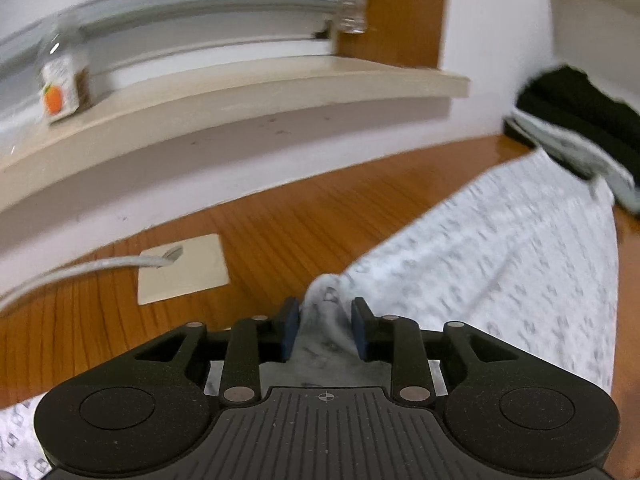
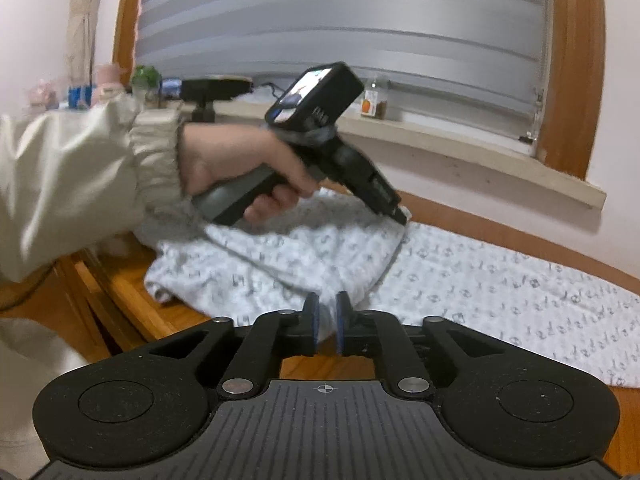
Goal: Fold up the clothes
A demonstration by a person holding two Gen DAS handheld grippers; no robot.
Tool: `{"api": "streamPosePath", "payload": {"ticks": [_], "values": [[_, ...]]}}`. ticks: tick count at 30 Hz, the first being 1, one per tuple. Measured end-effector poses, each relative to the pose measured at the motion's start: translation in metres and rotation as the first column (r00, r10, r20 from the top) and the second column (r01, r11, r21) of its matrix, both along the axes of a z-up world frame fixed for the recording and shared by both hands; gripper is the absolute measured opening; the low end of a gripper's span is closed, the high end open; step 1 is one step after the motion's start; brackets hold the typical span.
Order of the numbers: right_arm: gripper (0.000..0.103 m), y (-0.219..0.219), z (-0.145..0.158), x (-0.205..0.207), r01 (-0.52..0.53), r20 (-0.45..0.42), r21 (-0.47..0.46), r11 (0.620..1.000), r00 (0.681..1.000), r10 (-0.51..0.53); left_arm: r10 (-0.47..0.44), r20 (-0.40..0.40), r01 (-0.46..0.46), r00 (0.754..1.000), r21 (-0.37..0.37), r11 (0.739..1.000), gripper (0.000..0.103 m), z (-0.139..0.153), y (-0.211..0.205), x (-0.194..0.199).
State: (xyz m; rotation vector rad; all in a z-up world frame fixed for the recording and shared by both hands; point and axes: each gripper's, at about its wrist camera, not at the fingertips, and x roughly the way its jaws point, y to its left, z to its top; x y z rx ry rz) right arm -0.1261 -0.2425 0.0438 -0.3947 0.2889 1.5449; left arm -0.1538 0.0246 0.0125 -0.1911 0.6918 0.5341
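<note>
On the brown wooden table lies a white cloth with small grey marks printed all over it. One end of the cloth is folded back over itself, so there is a thick double part at that end and a flat single part stretching away along the table toward the wall under the window sill.

The left gripper has its blue pads a little way apart. A bunched-up ridge of the cloth sits between them, but the pads do not look like they are pinching it. From the right wrist view, a hand in a pale sleeve holds this gripper with its tip down at the far edge of the folded part.

The right gripper has its pads close together with only a thin gap. The near edge of the folded part lies just past the tips, and nothing is between them.
</note>
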Motion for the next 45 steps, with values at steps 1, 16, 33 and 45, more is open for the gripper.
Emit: {"api": "streamPosePath", "payload": {"ticks": [1,16,33,45], "values": [[0.031,0.0,0.003,0.004,-0.003,-0.016,0.009,1.0,1.0,0.003,-0.007,-0.003,0.007,1.0,0.013,1.0,0.028,-0.001,-0.002,0.001],[0.017,0.025,-0.01,0.012,-0.074,-0.025,-0.083,0.994,0.997,0.072,-0.017,0.066,0.016,0.998,0.01,1.0,0.018,-0.011,0.002,-0.008],[0.005,-0.004,-0.008,-0.007,0.008,0.067,0.022,1.0,0.998,-0.009,0.056,0.117,-0.072,0.992,0.134,0.988,0.004,0.012,0.011,0.015],[0.037,0.009,0.0,0.023,0.077,-0.038,0.081,0.994,0.997,-0.074,-0.013,0.081,0.006,0.997,0.091,0.996,0.075,0.002,0.017,-0.01]]}}
